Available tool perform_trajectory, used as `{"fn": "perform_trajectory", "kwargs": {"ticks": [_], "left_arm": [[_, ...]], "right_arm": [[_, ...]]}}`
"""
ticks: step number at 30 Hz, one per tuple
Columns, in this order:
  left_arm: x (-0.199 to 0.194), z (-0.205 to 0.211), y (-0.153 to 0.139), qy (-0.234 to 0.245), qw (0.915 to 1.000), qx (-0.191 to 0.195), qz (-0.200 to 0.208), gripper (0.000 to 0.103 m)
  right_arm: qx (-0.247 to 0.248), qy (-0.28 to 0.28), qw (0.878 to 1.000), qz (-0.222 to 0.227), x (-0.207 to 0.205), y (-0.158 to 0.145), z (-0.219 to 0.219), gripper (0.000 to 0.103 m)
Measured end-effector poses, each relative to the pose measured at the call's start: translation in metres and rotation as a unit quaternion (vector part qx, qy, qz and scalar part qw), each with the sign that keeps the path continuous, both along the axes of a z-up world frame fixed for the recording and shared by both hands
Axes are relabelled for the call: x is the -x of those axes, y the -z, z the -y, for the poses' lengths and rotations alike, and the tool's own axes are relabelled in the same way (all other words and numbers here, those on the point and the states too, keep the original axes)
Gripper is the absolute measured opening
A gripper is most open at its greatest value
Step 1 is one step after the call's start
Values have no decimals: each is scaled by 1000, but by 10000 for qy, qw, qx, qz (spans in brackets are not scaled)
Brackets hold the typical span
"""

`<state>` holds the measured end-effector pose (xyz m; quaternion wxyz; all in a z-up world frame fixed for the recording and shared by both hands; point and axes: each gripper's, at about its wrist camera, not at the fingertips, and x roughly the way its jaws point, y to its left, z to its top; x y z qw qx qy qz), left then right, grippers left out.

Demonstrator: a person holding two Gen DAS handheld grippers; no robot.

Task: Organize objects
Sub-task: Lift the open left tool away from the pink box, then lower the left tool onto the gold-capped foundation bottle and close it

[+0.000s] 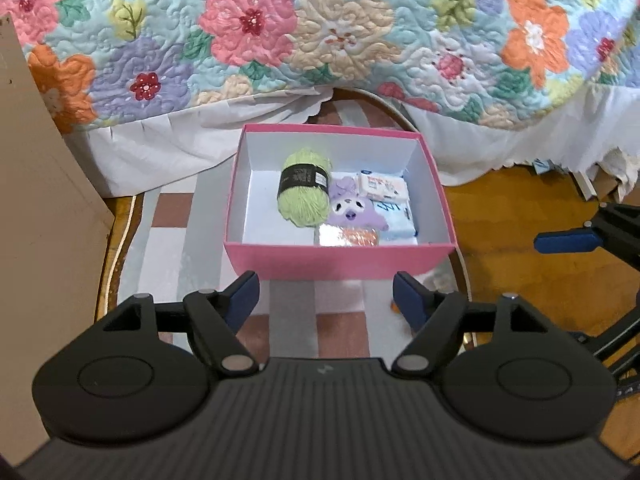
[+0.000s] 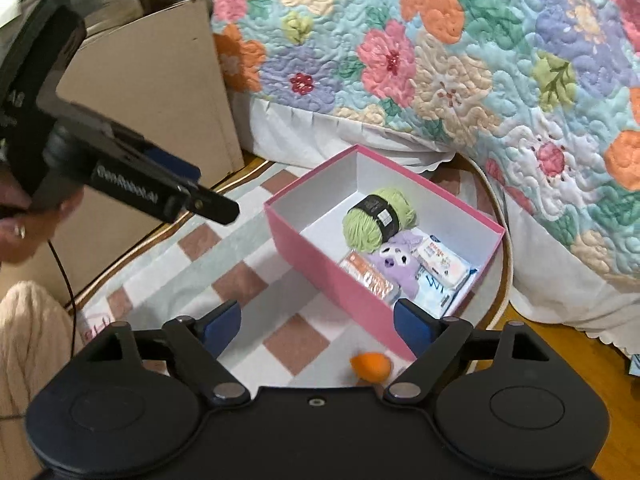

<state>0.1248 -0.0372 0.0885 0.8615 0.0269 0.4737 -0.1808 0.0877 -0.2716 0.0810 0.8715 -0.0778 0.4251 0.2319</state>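
Observation:
A pink box (image 1: 340, 258) with white inside stands on a checked cloth; it also shows in the right wrist view (image 2: 320, 260). In it lie a green yarn ball (image 1: 302, 188), a purple plush toy (image 1: 352, 210), a wipes pack (image 1: 382, 186), a light blue pack (image 1: 396, 218) and an orange packet (image 1: 352, 236). An orange egg-shaped object (image 2: 370, 366) lies on the cloth outside the box, near my right gripper (image 2: 318, 320), which is open and empty. My left gripper (image 1: 326, 298) is open and empty, just in front of the box.
A flowered quilt (image 1: 320, 32) hangs over a bed right behind the box. A beige cabinet side (image 1: 36, 200) stands at the left. The round table edge (image 2: 508, 272) drops to a wooden floor (image 1: 520, 208) on the right.

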Motion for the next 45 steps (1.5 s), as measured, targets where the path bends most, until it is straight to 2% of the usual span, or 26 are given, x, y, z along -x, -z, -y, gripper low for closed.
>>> {"fn": "perform_trajectory", "kwargs": {"ticks": [4,9,15,20,25,28,35,41,45], "left_arm": [[21,5,-1,58,10000,-14,11,77],[37,16,12,105,9998,6,-180,78],[45,32,45,313,9970,78,-709,78],[47,44,73,359,9954,-37,-884,79],[44,63,103,384,9938,-283,-1009,79],[36,70,117,372,9918,-258,-1194,79],[23,87,143,314,9914,-287,-1237,79],[12,99,163,138,9911,-212,-1304,77],[7,108,177,43,9903,62,-1386,73]], "right_arm": [[109,-124,9999,0,23,5,4,87],[195,-292,9994,-18,42,17,7,87],[194,-296,9994,-25,55,41,16,87],[195,-170,9997,-53,60,64,23,87],[65,33,9999,92,57,96,36,88],[-11,291,9995,99,47,124,46,88],[-63,797,9968,39,22,177,67,88],[-94,724,9973,77,17,200,67,87],[-1,695,9976,29,11,208,64,87]]}}
